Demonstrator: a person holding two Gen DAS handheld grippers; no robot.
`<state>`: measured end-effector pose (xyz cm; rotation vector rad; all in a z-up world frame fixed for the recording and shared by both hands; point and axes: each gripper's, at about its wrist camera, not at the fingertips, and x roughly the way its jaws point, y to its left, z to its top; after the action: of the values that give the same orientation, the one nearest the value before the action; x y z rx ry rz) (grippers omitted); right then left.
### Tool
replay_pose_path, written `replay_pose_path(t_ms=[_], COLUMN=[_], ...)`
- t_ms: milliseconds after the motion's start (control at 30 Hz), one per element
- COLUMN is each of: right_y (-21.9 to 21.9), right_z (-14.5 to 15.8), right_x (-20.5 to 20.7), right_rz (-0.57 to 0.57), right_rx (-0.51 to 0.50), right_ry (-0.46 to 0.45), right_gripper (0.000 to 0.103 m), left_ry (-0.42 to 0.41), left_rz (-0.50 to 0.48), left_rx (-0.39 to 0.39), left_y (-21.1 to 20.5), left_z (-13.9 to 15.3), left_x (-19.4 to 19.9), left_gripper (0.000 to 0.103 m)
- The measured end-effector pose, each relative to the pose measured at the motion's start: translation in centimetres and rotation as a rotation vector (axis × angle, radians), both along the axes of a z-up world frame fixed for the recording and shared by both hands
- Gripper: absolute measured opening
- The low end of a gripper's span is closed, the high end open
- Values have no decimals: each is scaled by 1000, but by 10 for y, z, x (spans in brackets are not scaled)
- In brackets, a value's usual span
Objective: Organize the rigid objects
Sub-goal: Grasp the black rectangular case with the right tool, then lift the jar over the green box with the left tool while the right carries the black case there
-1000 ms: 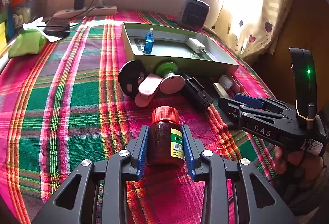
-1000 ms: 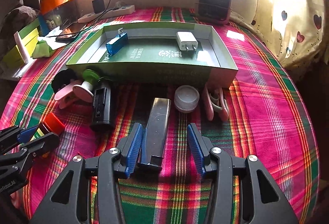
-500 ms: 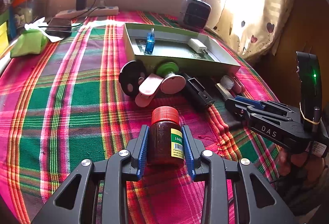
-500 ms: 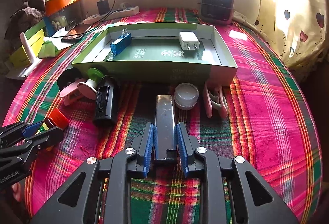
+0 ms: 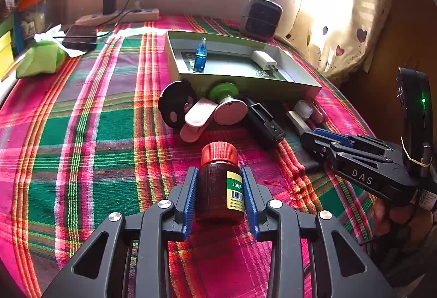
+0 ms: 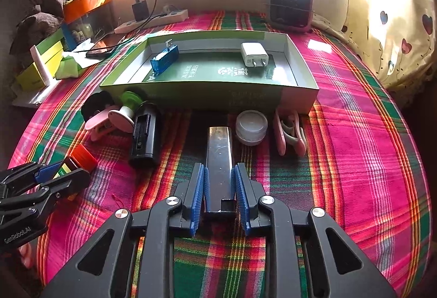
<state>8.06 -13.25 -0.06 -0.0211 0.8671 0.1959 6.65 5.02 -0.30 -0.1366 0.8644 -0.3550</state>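
Covering the sunlit windowside surface, plaid cloth [image 6: 355, 134]: left gripper [image 5: 220, 188] clamping upright red-capped bottle [image 5: 220, 180]; black battery case [image 6: 144, 134]; right gripper [image 6: 220, 188] clamping flat dark bar [image 6: 220, 150]; green tray [image 6: 207, 96] behind, holding white charger [image 6: 254, 53].

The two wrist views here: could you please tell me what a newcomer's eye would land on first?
Probably the loud pink and green plaid cloth covering the whole surface. Next, the two grips in the foreground: the left gripper clamps a brown bottle with a red cap, and the right gripper is shut on a flat dark bar. Behind them sits an open green box holding a blue USB device and a white charger plug.
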Motion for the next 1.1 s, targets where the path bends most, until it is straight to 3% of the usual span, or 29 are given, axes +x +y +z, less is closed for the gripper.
replay_pose_path(t_ms=[500,1100], right_y=[-4,-13], right_z=[6,38], right_x=[-5,10], right_rz=[24,47], right_rx=[54,80], right_ry=[-15,-63], right_gripper=[24,24], left_ry=[-17,-62], left_rz=[16,-9], left_rx=[-4,-36], left_y=[10,36], left_z=[10,52], left_x=[1,20], left_gripper=[30,30])
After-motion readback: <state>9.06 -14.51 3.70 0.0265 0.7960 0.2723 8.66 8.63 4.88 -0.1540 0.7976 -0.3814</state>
